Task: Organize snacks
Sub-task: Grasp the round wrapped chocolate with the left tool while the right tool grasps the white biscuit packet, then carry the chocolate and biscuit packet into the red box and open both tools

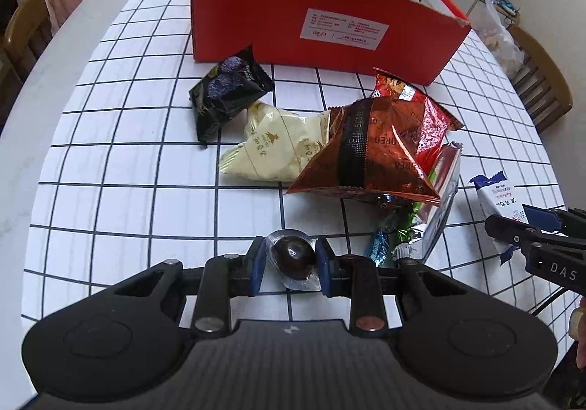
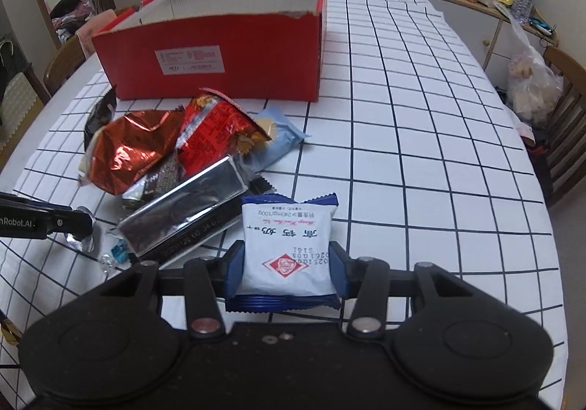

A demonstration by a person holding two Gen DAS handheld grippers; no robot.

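Left wrist view: table under a white cloth with a dark grid (image 1: pixel 110 190). Far ahead of the fingers, a red cardboard box (image 1: pixel 293 22), open-topped, white label on its near wall. Between box and fingers, a loose heap of snacks: a copper foil Oreo bag (image 1: pixel 370 153) on top, a red crinkled bag (image 1: pixel 428 110) behind it, a cream pouch (image 1: pixel 271 146) to its left, a black packet (image 1: pixel 227 95) nearest the box. Just ahead-right of the fingertips, a small blue wrapped candy (image 1: pixel 379 245).

Left gripper (image 1: pixel 291 260): blue pads pinch a dark round chocolate in a clear blister (image 1: pixel 293 256), one pad on each side.

Right wrist view: same red box ahead-left, and the heap left of the fingers, with a long silver foil pack (image 2: pixel 183 208) lying nearest. A pale blue packet (image 2: pixel 282 135) sits at the far edge of the heap.

Right gripper (image 2: pixel 285 271): pads clamp a white-and-blue milk snack pouch (image 2: pixel 287 238) by its sides; the pouch stands up between the fingers, print upside down to the camera.
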